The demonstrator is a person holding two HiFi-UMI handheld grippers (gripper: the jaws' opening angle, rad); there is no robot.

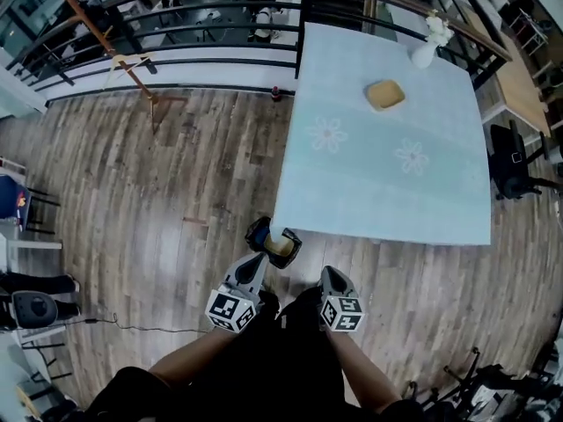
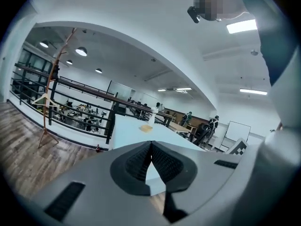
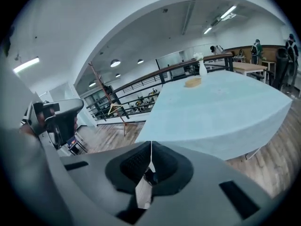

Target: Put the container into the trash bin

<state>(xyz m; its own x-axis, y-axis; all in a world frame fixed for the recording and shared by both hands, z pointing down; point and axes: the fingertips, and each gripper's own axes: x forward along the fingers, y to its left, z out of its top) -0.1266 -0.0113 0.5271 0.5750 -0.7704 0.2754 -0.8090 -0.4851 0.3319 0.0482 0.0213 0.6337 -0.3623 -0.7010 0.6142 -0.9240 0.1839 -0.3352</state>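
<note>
Both the left gripper [image 2: 151, 145] and the right gripper [image 3: 151, 145] are closed on nothing, while the container [image 1: 385, 94] sits far across the table [image 1: 378, 192], ahead and rightward, nearer the right one.

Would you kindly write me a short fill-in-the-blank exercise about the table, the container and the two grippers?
1. The tan container lies on the table, whose cloth is light ____.
2. In the head view, the white vase stands at the table's far ____ corner.
3. The left gripper and the right gripper hold nothing, and the jaws of both are ____.
Missing words: blue; right; shut.
</note>
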